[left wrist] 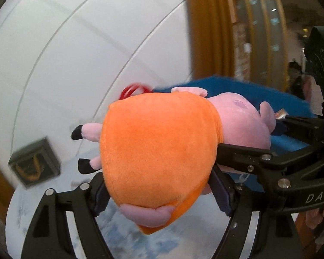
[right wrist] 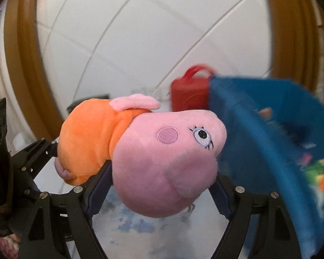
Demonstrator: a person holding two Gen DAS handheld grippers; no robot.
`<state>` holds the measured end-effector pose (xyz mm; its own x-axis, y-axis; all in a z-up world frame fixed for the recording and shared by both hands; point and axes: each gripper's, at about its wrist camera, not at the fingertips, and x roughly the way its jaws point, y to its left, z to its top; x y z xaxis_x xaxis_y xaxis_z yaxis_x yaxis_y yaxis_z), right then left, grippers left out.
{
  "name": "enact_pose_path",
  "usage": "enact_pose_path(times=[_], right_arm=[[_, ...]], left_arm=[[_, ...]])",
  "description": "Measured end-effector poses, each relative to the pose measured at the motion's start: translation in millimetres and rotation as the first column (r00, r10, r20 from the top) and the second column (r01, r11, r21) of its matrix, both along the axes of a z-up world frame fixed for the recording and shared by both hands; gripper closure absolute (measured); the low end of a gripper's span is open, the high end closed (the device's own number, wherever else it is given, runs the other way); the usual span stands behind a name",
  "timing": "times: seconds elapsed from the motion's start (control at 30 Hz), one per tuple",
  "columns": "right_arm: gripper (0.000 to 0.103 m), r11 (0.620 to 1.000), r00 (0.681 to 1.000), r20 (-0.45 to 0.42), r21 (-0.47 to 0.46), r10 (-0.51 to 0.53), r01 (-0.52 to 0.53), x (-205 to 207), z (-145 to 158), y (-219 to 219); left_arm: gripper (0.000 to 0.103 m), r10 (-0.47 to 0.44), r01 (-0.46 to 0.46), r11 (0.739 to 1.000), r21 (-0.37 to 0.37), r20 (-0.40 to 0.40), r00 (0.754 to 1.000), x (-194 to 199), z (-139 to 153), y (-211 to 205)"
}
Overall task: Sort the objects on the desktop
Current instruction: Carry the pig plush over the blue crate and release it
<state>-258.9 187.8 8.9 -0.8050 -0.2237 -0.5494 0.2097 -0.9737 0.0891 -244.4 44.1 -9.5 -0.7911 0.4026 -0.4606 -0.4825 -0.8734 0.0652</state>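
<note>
Both claws clamp one plush pig [left wrist: 157, 151]: left claw [left wrist: 159, 192] squeezes its rounded orange velour body, right claw [right wrist: 162, 192] its soft pink head, beside a fuzzy blue bin [right wrist: 270, 129].

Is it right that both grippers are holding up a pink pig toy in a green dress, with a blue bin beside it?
Not quite: the dress is orange, not green. The left wrist view shows the pig toy with its orange body between the left gripper's fingers; the right gripper clamps its pink head, and the blue bin stands beside it.
</note>
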Motion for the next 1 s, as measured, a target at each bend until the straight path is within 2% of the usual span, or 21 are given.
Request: enact_pose_path(times=[0.17,0.27,0.43,0.6,0.83,1.0], right_arm=[[0.021,0.992,0.989,-0.074,0.023,-0.126,0.128,44,39,80],[0.021,0.982,0.979,-0.088,0.024,-0.184,0.187,62,51,125],[0.021,0.960,0.959,-0.071,0.045,-0.273,0.276,78,55,199],[0.021,0.948,0.948,-0.005,0.022,-0.318,0.318,83,40,262],[0.017,0.939,0.938,0.057,0.027,-0.343,0.342,75,23,312],[0.012,0.925,0.922,0.076,0.048,-0.379,0.376,69,14,329]], left_arm=[[0.024,-0.120,0.121,0.992,0.015,-0.061,0.991,23,36,78],[0.024,-0.184,0.185,0.983,0.011,-0.078,0.980,35,51,129],[0.024,-0.273,0.273,0.962,-0.004,-0.028,0.962,37,54,213],[0.024,-0.304,0.307,0.950,-0.054,0.052,0.951,34,44,277],[0.018,-0.262,0.283,0.952,-0.120,0.165,0.951,25,20,307],[0.018,-0.233,0.258,0.954,-0.154,0.161,0.959,38,13,314]])
